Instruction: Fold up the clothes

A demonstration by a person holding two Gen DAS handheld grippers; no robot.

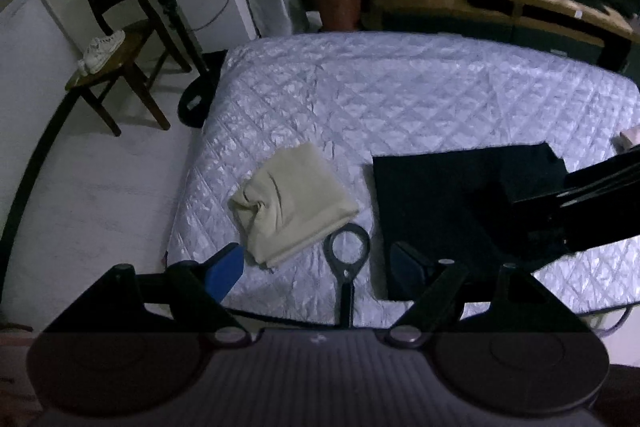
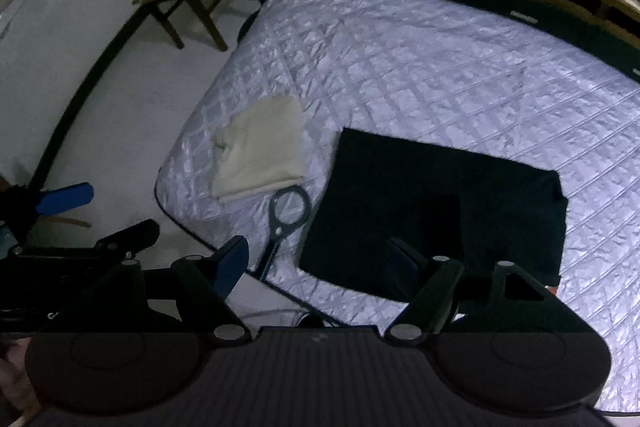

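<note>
both wrist views look down, sharing the bed (image 1: 400, 99) (image 2: 420, 67).

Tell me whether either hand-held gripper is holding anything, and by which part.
Nothing is held. The left hand-held gripper and right hand-held gripper are both open above the bed, the folded black garment lying untouched.

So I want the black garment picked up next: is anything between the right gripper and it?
Nothing visible. The right gripper, fingers open, hovers at the black garment; the beige cloth lies apart.
</note>
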